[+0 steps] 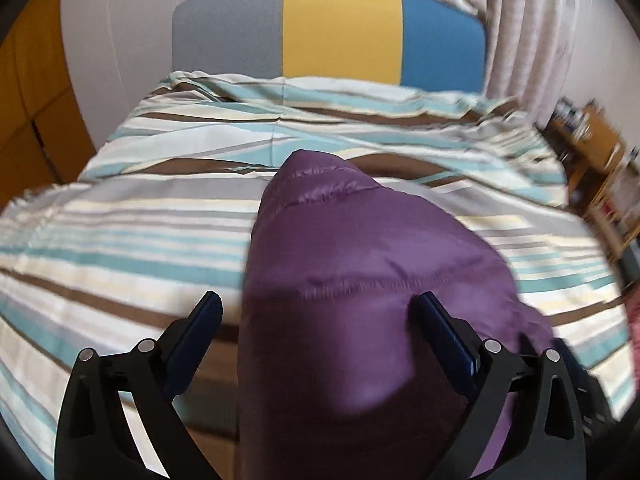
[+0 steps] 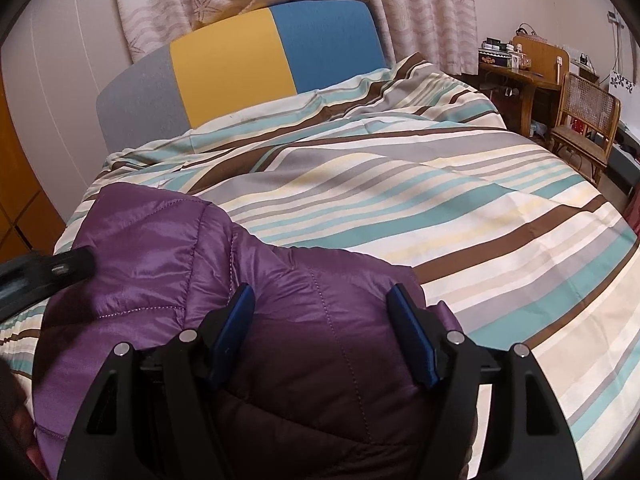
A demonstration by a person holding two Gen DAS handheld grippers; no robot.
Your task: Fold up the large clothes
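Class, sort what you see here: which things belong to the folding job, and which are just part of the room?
Part of the job:
purple jacket
left gripper
right gripper
striped duvet, the surface it lies on

Just in the room:
headboard
curtains
wooden desk
cane chair

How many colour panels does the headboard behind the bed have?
3. On the headboard, seen from the right wrist: a grey panel at the left, a yellow panel in the middle, and a blue panel at the right. The striped quilt hides their lower edges.
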